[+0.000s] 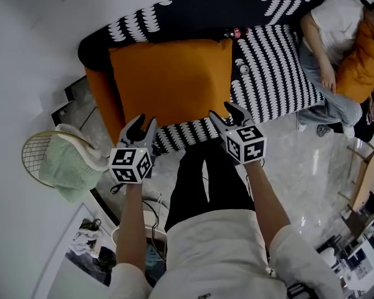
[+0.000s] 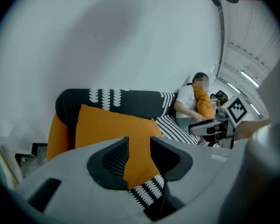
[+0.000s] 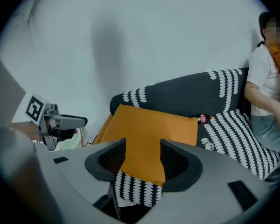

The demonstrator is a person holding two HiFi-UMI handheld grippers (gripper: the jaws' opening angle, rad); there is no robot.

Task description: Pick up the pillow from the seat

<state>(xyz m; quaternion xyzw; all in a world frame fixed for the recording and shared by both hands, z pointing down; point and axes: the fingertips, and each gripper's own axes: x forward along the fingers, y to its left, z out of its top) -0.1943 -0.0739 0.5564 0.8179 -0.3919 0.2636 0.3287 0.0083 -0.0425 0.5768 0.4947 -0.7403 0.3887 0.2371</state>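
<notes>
Orange pillow lies flat at the sofa seat's left end. Our left hand-held gripper and right hand-held gripper hover at its front edge, jaws partly apart, holding nothing. Looks soft, light, floppy, so we'd pinch both front corners.

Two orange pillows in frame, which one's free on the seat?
The flat pillow lying alone on the sofa seat, nearest the camera wearer. The other pillow is hugged by the seated person.
</notes>
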